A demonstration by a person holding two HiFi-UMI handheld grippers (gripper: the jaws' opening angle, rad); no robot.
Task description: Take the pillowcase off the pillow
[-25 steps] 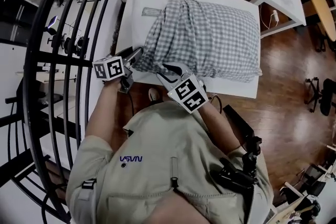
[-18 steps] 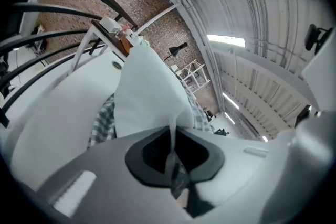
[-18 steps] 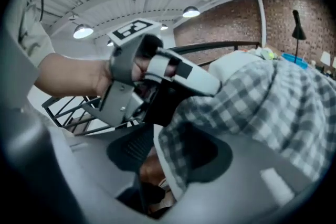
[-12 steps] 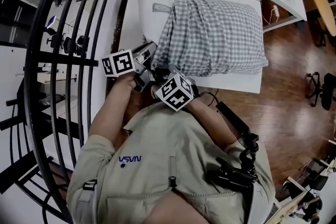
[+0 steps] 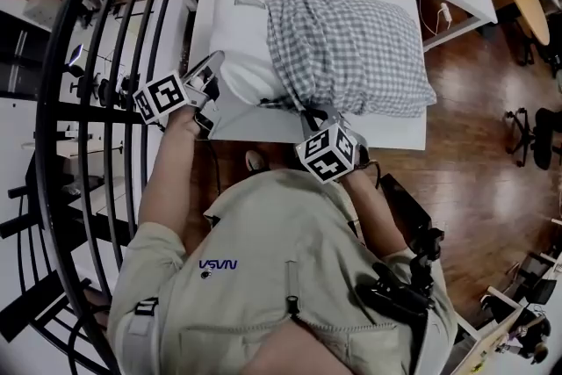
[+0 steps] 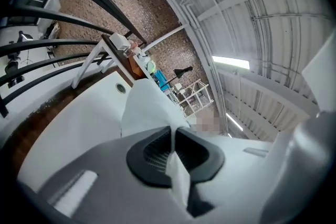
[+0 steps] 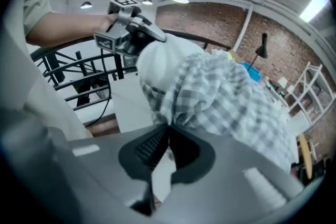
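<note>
Head view first: across the white table, a white pillow with its left end bare and the rest inside the checked pillowcase. Left gripper raised at that bare end, right gripper low at the near edge of the checked cloth. Compared with a second ago, wide apart now instead of side by side, and more white uncovered; judged as a beginning only, most of the pillow being covered yet. Then the left gripper view: jaws together, pinching a thin fold of white pillow fabric between the dark pads, the pillow rising just beyond. Then the right gripper view: jaws just closed the last bit and clamped on a bunch of checked cloth, seemingly near the case's mouth; beyond, the other gripper at the white end. For the task: both grips taken, one to hold and one to pull. Next, probably, drawing the right hand away along the table, with care against cloth slipping from the pads.
</note>
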